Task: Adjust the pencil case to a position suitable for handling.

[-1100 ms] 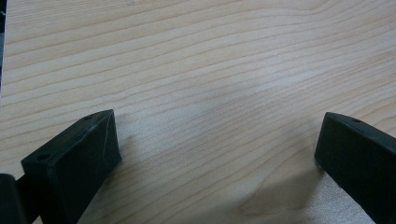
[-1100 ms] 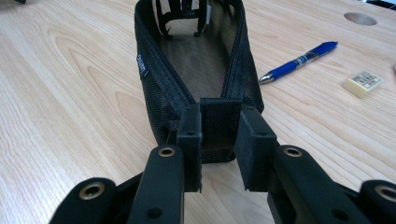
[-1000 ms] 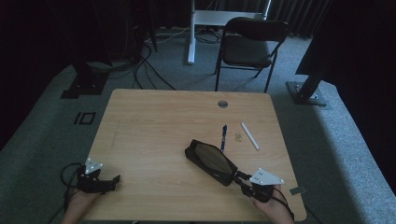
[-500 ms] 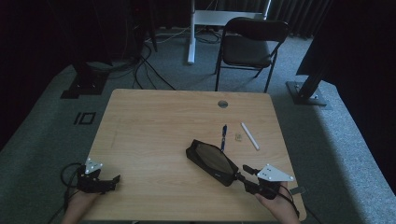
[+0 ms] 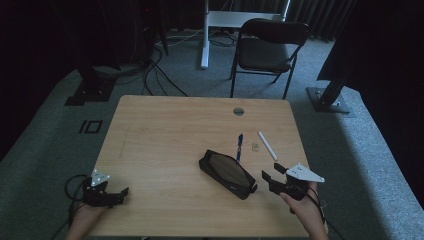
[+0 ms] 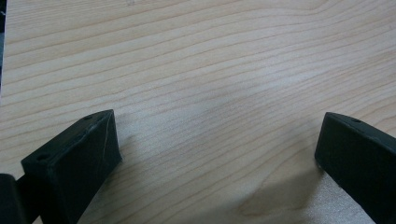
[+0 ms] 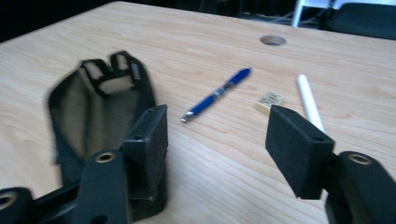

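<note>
A black zip pouch (image 5: 227, 171) lies flat near the table's front right; in the right gripper view the pouch (image 7: 100, 100) sits left of my jaws. Beyond it lie a blue pen (image 5: 239, 146) (image 7: 218, 93), a small eraser (image 5: 255, 147) (image 7: 269, 101) and a white stick (image 5: 267, 145) (image 7: 307, 98). My right gripper (image 5: 271, 173) (image 7: 217, 135) is just right of the pouch's near end. Its jaws have just been opening and stand open with only bare wood between them. My left gripper (image 5: 120, 194) (image 6: 217, 140) rests wide open at the front left corner over bare wood.
The wooden table (image 5: 165, 130) has a round cable hole (image 5: 238, 111) near its far edge. A dark chair (image 5: 267, 47) and a white desk leg (image 5: 204, 35) stand behind it, with cables on the grey carpet at the far left.
My right gripper has drawn back to the right, off the pouch's near end, and its jaws have opened. The pouch stays put and the left gripper has not moved.
</note>
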A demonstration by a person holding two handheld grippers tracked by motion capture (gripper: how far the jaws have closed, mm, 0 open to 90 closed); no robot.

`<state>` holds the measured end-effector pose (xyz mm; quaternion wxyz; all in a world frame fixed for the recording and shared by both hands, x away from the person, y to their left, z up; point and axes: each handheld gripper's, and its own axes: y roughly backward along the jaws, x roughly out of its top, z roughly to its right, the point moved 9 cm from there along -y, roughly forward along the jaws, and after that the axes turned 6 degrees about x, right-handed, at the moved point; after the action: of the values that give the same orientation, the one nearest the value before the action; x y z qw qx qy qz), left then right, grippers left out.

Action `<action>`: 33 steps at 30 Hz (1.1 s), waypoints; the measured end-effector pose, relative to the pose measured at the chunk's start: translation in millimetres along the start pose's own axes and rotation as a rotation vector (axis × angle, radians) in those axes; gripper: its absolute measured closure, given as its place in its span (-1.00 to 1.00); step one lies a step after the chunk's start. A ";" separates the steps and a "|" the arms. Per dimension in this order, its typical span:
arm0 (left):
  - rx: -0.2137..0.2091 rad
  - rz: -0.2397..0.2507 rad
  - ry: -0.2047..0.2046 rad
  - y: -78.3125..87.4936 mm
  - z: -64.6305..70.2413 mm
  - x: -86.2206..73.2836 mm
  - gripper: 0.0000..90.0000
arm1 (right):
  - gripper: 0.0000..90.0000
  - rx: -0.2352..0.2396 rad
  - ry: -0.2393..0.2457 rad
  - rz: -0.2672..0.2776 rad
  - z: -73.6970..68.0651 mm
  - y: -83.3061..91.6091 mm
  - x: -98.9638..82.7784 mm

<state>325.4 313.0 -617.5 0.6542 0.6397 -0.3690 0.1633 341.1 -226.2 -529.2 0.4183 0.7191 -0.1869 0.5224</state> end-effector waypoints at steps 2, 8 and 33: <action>0.000 0.000 0.000 0.0 0.0 0.0 -1.00 | -0.20 -0.019 -0.009 -0.005 6.7 -2.7 -2.0; 0.000 0.000 0.000 0.0 0.1 0.0 -1.00 | -0.28 -0.060 -0.029 -0.034 22.9 -11.3 -9.8; 0.002 0.001 0.005 0.3 0.4 -0.2 -1.00 | -0.32 -0.132 -0.062 -0.055 57.3 -44.1 -9.8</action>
<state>324.9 312.7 -617.5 0.6544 0.6398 -0.3676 0.1653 402.5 -247.9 -561.9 0.4732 0.7104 -0.2141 0.4749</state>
